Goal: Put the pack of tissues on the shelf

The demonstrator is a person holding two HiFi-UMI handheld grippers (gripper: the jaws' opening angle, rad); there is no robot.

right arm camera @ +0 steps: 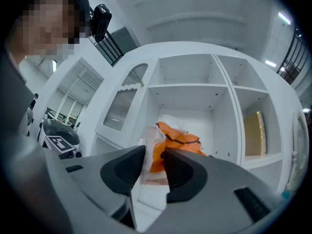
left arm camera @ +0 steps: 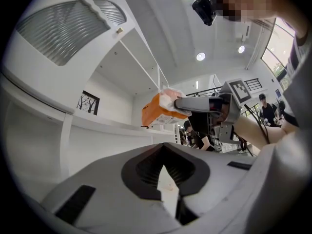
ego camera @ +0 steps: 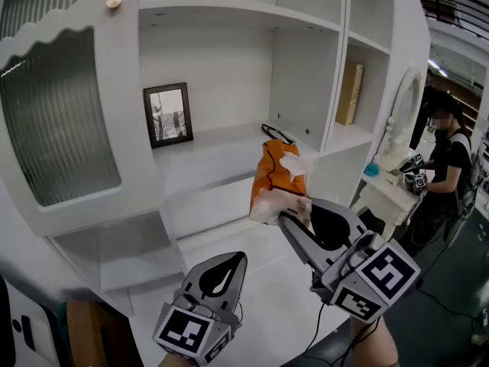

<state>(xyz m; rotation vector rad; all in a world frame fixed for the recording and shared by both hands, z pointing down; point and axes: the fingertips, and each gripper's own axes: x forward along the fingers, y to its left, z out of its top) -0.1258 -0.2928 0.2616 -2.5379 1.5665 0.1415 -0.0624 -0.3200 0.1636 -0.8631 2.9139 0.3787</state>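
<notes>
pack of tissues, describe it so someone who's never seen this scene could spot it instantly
Find the big white shelf unit; in front of its wide middle compartment the right gripper holds the pack of tissues in the air. It is the only orange thing, soft and crinkled with white at one end, unlike the black picture frame standing on the shelf behind.

Staged home room inside a big hall: white shelf unit (ego camera: 214, 60), framed picture (ego camera: 169, 115), vanity mirror (ego camera: 403, 109), overhead railing (ego camera: 451, 2).

Right gripper (ego camera: 293, 219) clamps the tissue pack (ego camera: 276, 176); left gripper (ego camera: 240, 258) lower, jaws together.
</notes>
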